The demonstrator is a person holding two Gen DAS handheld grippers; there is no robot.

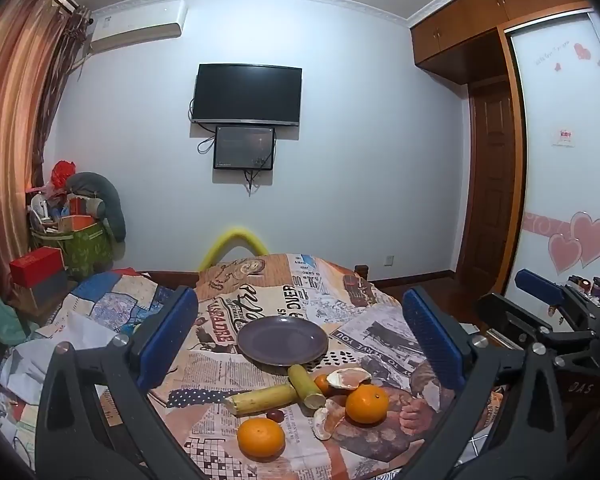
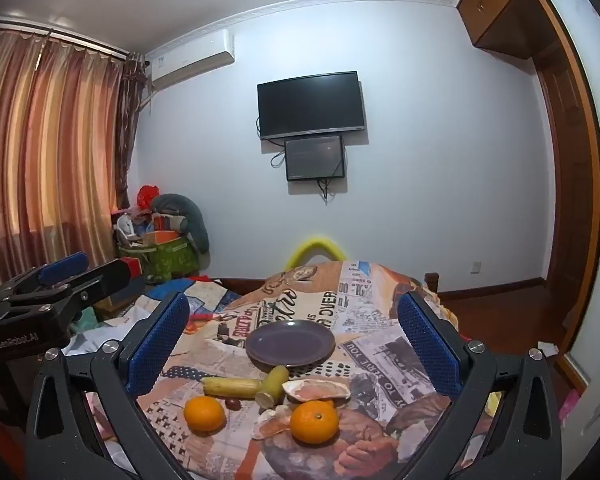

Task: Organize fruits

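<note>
An empty dark purple plate [image 1: 283,340] [image 2: 291,342] lies on a cloth with newspaper print. In front of it lie two sugarcane pieces [image 1: 265,397] [image 2: 232,387], two whole oranges, one at the left [image 1: 261,437] [image 2: 204,413] and one at the right [image 1: 367,403] [image 2: 314,421], orange peels [image 1: 348,378] [image 2: 317,390] and a small dark red fruit [image 1: 275,414] [image 2: 232,403]. My left gripper [image 1: 300,340] is open and empty, above and before the fruits. My right gripper [image 2: 294,340] is open and empty too, to the right of the left one.
The cloth-covered surface [image 1: 356,320] drops off at its edges. A patchwork blanket [image 1: 112,304] and white paper [image 1: 52,352] lie to the left. A green bag of clutter [image 1: 80,236] stands by the curtain. A wardrobe and door are at the right.
</note>
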